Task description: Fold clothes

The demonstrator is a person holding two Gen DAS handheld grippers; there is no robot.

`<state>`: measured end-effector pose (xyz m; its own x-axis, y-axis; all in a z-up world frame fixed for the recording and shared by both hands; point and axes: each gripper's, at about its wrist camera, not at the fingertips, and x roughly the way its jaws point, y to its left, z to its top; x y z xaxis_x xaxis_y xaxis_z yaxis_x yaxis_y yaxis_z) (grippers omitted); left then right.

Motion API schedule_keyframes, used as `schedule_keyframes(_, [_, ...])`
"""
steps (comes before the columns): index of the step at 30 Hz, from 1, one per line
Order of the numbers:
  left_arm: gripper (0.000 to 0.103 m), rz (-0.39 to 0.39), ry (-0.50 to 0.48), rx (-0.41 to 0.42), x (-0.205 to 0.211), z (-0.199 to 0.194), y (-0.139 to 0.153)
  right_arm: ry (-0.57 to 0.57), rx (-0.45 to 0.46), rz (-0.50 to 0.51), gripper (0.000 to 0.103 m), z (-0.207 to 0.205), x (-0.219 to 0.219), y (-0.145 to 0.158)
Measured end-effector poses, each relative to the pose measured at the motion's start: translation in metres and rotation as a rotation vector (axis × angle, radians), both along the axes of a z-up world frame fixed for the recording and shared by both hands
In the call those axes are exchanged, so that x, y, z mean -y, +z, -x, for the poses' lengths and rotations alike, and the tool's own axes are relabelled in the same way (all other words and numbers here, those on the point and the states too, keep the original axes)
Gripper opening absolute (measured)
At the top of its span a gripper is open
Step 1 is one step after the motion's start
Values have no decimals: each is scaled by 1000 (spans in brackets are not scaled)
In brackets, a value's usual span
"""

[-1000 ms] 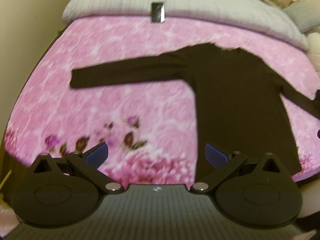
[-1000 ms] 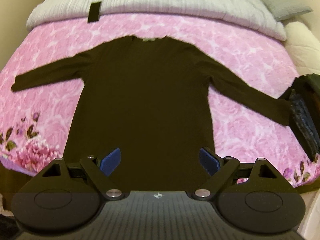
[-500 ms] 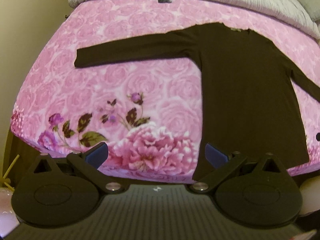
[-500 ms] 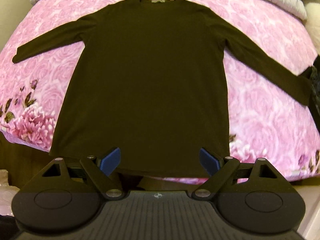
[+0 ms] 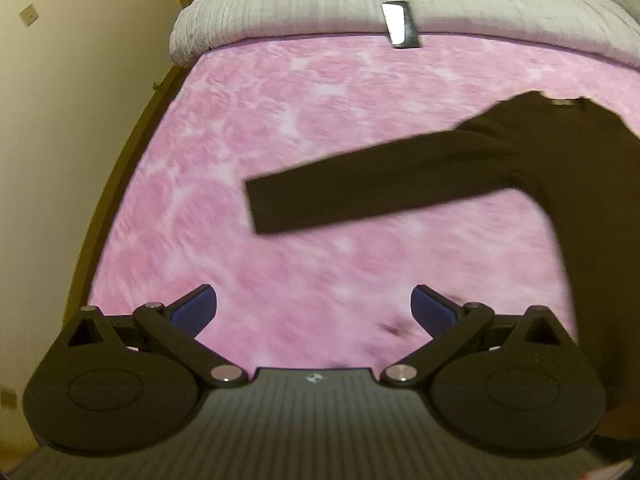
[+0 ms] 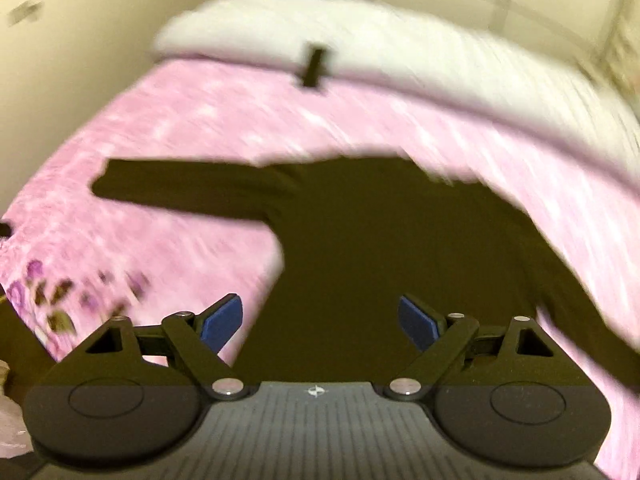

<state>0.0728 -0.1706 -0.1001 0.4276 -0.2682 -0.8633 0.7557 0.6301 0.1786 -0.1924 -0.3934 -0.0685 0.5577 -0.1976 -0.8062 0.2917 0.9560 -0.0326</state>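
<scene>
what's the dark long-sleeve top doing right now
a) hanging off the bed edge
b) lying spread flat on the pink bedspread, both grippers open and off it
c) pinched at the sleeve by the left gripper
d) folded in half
b: the dark top lies flat on the pink bedspread, sleeve out, while the left gripper and right gripper are open and empty.

Dark long-sleeved top point(image 6: 384, 264) lies flat, spread face-up on pink floral bedspread point(image 5: 320, 128); sleeve point(image 5: 380, 188) extended sideways, neckline toward the far side.
</scene>
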Motion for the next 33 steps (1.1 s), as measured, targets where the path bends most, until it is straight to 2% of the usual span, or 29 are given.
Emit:
schedule_keyframes(2, [102, 0, -12, 0, -8, -49, -18, 80, 50, 40, 77, -49, -32, -4])
schedule_keyframes(4, [102, 15, -25, 10, -18, -97, -36, 188, 69, 95, 69, -104, -69, -26])
schedule_keyframes(6, [102, 34, -39, 33, -28, -129, -52, 305, 65, 149, 54, -160, -109, -59])
schedule_keyframes(11, [102, 89, -18, 41, -61, -183, -91, 567, 47, 263, 52, -283, -200, -150])
schedule_keyframes(16, [102, 145, 86, -52, -98, -211, -121, 730, 19, 398, 51, -345, -260, -219])
schedule_keyframes(18, [102, 162, 96, -91, -108, -213, -127, 760, 11, 457, 49, -359, -273, -237])
schedule_keyframes(20, [102, 172, 79, -126, -110, -214, -130, 774, 9, 465, 45, -370, -277, -244])
schedule_keyframes(22, [102, 164, -12, -110, -103, -210, -131, 802, 8, 471, 39, -377, -281, -248])
schedule_keyframes(23, [102, 158, -67, -95, -98, -207, -131, 817, 0, 471, 26, -379, -281, -248])
schedule_keyframes(24, [102, 133, -164, -49, -89, -201, -132, 821, -8, 457, 7, -381, -280, -247])
schedule_keyframes(25, [102, 101, -287, 12, -77, -193, -135, 807, -8, 433, 2, -382, -276, -243])
schedule_keyframes(27, [102, 43, -527, 124, -56, -179, -143, 771, 17, 376, 3, -382, -268, -232])
schedule_keyframes(31, [100, -17, -972, 327, -21, -154, -163, 727, 68, 292, 3, -376, -252, -205])
schedule_keyframes(33, [92, -55, -1148, 414, -6, -148, -173, 724, 90, 278, 3, -371, -246, -193])
